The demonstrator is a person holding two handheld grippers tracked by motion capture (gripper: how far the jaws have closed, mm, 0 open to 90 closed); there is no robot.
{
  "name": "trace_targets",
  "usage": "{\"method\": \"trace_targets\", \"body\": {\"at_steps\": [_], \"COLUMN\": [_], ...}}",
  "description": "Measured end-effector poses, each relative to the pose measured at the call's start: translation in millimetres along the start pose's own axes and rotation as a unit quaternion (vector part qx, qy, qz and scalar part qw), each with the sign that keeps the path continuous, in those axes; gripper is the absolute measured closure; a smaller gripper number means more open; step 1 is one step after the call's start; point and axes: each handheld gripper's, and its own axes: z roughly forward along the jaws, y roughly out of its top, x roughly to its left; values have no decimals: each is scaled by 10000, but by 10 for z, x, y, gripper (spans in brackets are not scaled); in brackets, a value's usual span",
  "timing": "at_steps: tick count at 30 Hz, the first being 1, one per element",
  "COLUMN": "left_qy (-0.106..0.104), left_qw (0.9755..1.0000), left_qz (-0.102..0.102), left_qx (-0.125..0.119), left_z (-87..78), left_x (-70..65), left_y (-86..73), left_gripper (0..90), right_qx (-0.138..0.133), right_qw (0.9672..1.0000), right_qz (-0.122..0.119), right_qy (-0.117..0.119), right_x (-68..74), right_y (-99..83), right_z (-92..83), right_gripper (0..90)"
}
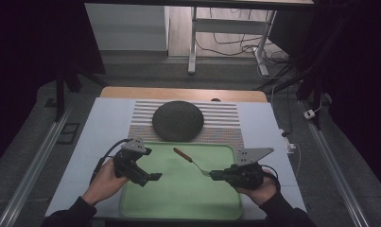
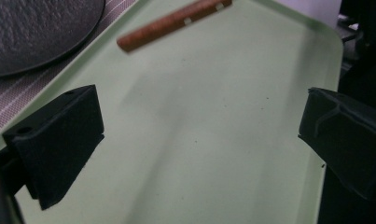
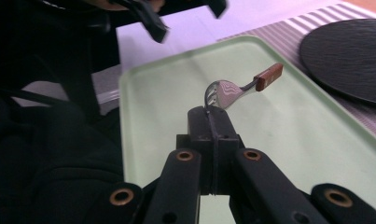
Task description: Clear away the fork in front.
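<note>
While the right gripper [image 1: 215, 175] is pinching the tines of a wooden-handled fork [image 1: 190, 160] between its closed jaws, the fork is hanging above the green tray [image 1: 178, 198], its brown handle angling up toward the far rim. Seen along the right gripper's jaws, the fork's metal head [image 3: 225, 93] is sticking out just past the tips. Opposite it, the left gripper [image 1: 152, 177] is hovering over the tray's near left part with its jaws spread wide and nothing between them. Beyond the tray, a round dark plate [image 1: 177, 120] is lying on a striped placemat [image 1: 226, 123], which is covering part of the pale tabletop [image 1: 100, 127]. Farther back, a grey floor with desk legs [image 1: 193, 47] and cables is showing.
</note>
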Motion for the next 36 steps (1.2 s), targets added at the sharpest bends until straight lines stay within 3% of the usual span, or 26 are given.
{"method": "trace_targets", "body": {"at_steps": [2,5,9,15,18,25,28,30,32,36], "left_qy": [6,-169,-239,-338,-462,-687,-839,-952,-1065,-1132], "left_qw": [10000,9996,9986,9950,9904,9815,9747,9687,9631,9559], "left_qz": [72,211,460,888,1235,1711,1974,2171,2327,2551], "left_qx": [-5,-50,75,321,409,520,635,736,836,919], "left_z": [30,79,150,258,302,333,353,374,393,414], "left_x": [3,1,-41,-70,-89,-138,-170,-194,-219,-257], "left_y": [19,27,44,63,61,63,70,72,71,77], "left_gripper": [0,5,14,96,188,431,515,546,663,706], "right_qx": [4,3,52,111,129,216,302,342,393,420], "right_qw": [9999,9994,9977,9942,9928,9886,9868,9861,9848,9839], "right_qz": [-32,-76,-155,-257,-249,-453,-578,-603,-672,-681], "right_qy": [127,344,657,1035,1165,1417,1485,1511,1555,1595], "right_x": [20,47,71,109,116,153,170,176,184,181], "right_y": [7,20,40,69,75,90,96,95,92,90], "right_z": [25,62,121,171,186,216,229,234,254,260], "right_gripper": [900,900,900,900,900,900,900,900,900,900]}}
